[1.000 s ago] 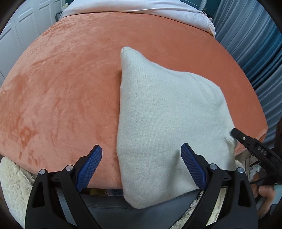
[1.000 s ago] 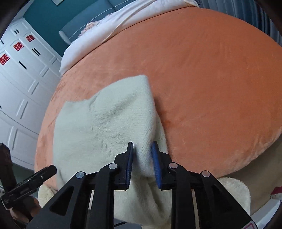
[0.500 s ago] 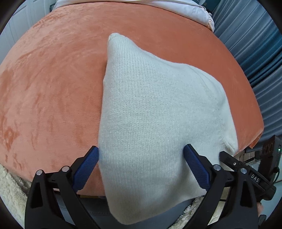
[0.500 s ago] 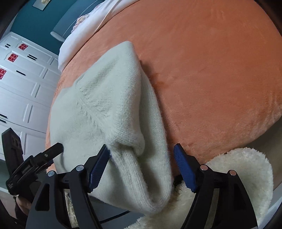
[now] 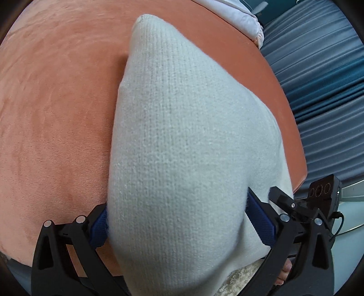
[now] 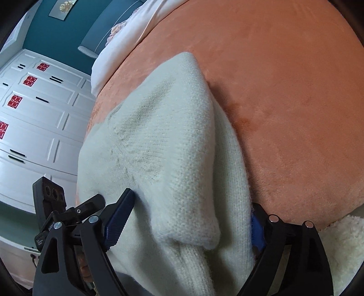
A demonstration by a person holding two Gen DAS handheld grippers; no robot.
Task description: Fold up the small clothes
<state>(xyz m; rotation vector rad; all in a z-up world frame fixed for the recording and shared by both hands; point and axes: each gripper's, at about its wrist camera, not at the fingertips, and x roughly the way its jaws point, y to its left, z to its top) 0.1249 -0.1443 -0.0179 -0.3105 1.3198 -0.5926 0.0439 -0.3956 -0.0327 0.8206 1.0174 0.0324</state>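
Observation:
A cream knitted garment (image 5: 182,148) lies folded on an orange velvet bed cover (image 5: 56,102), its near end hanging over the bed's edge. My left gripper (image 5: 179,218) is open with its blue pads on either side of the garment's near part. My right gripper (image 6: 184,223) is also open, straddling the garment (image 6: 163,148) at its folded sleeve end. The right gripper shows in the left wrist view (image 5: 293,205) close beside the left one. The left gripper shows in the right wrist view (image 6: 75,211).
White bedding (image 5: 234,13) lies at the far end of the bed. Blue curtains (image 5: 323,91) hang on the right. White cabinet doors (image 6: 34,113) stand on the left. A fluffy cream rug (image 6: 341,250) lies below the bed's edge.
The right gripper has opened off the garment's edge. Both grippers have moved forward and closer, so the garment now lies between each pair of open fingers.

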